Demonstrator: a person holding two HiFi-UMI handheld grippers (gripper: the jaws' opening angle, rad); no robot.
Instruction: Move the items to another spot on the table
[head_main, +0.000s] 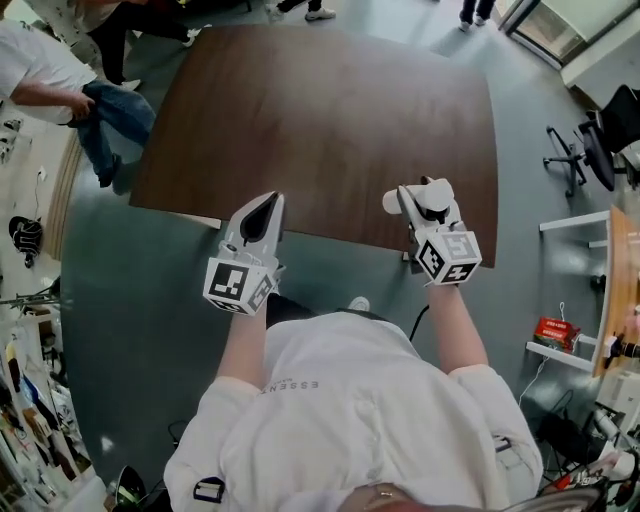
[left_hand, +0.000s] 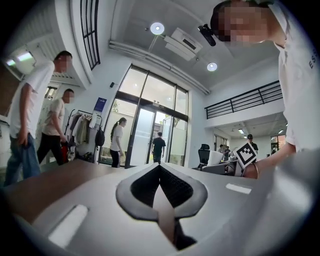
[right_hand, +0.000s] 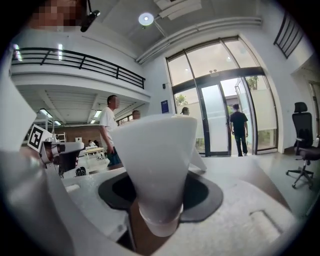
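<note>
Since the white cup (right_hand: 152, 155) is a thin-walled, tapered thing, we judge it light and easy to crush, with smooth sides that could slide out of a loose hold. A gentle squeeze across the body, below the rim where the wall is stiffer, looks safest to us. That is about how our right gripper (head_main: 424, 203) has it. Its jaws stand partway closed on the narrow lower part of the cup, and the wider mouth points away from the gripper. We are carrying the cup in the air above the near edge of the table (head_main: 330, 120), close to its near right corner, and it is not resting on the wood.

Our left gripper (head_main: 262, 212) hangs over the same near edge, nearer the middle of the table. Its jaws are pressed together with nothing between them.

By our count there are two grippers, one cup and one table. We cannot tell whether a second cup is nested inside the first. We see no other item on the brown tabletop, so any bare patch could take the cup, and a soft, upright set-down should keep it from tipping.

Farther off, one person (head_main: 50, 80) in a white shirt and jeans stands beside the table's far left corner. The feet (head_main: 318, 12) of two more people show past its far edge.
</note>
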